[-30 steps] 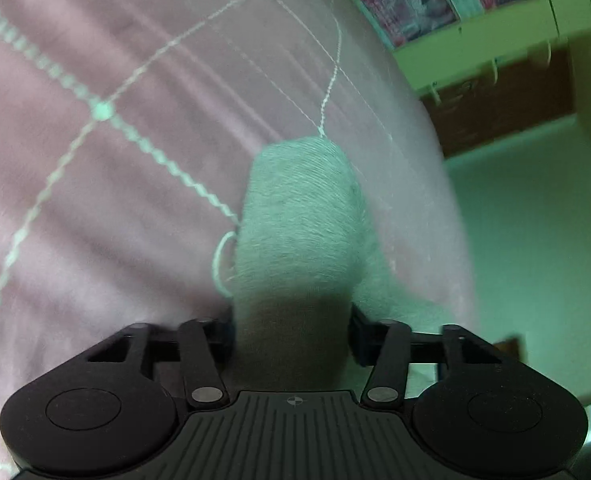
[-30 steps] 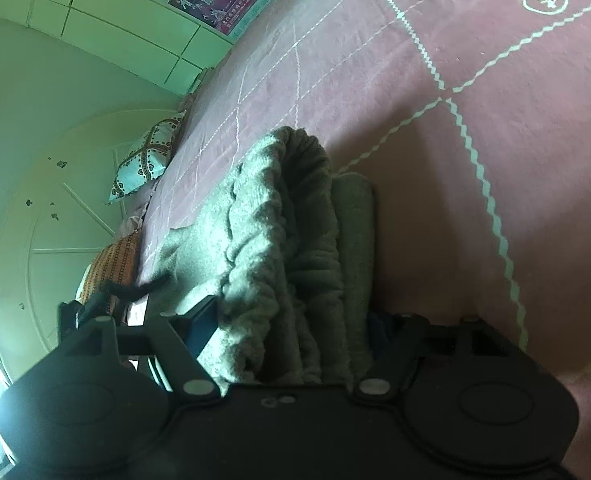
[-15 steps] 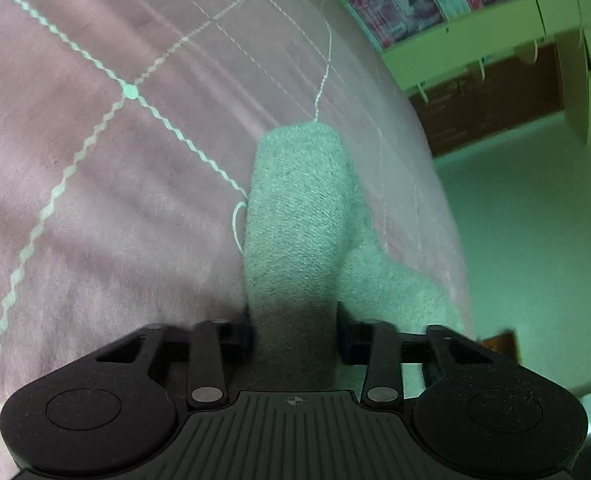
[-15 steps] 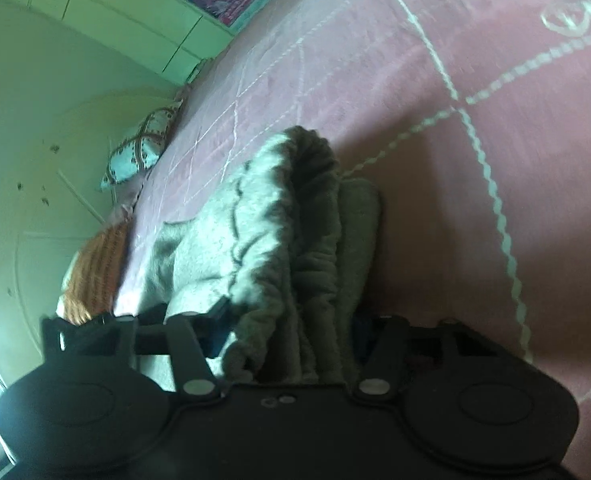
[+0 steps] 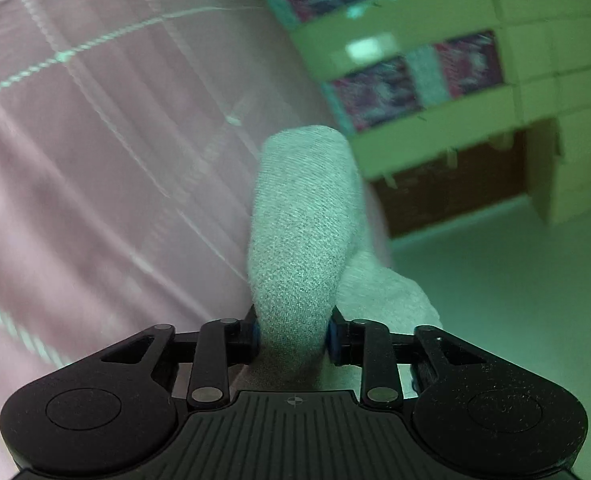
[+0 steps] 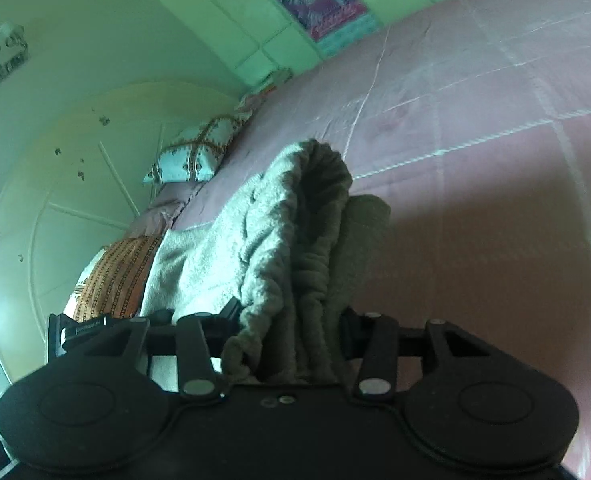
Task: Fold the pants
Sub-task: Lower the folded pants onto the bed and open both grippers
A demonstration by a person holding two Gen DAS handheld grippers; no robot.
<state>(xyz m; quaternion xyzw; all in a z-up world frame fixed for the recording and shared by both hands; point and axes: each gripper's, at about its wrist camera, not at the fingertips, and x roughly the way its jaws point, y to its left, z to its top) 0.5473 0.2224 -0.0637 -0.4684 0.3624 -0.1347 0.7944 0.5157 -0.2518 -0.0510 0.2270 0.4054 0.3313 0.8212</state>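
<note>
The grey pants point(image 5: 303, 224) are gripped by both grippers over a pink bedspread point(image 5: 95, 160). My left gripper point(image 5: 294, 332) is shut on a smooth bunched part of the pants, which stands up between the jaws. My right gripper point(image 6: 291, 328) is shut on the gathered, ribbed waistband of the pants point(image 6: 295, 240). The rest of the cloth trails off to the left of it toward the bed's edge. The fingertips of both grippers are hidden by cloth.
The pink bedspread point(image 6: 475, 160) has white zigzag grid lines. Pillows point(image 6: 191, 152) and an orange patterned cloth point(image 6: 111, 280) lie at the bed's far end. Green wall cabinets point(image 5: 455, 80) with posters and a brown wooden unit point(image 5: 455, 184) stand beyond the bed's edge.
Both grippers have lifted and tilted with the pants still held. More of the wall and cabinets shows in both views, and the bedspread has dropped farther away.
</note>
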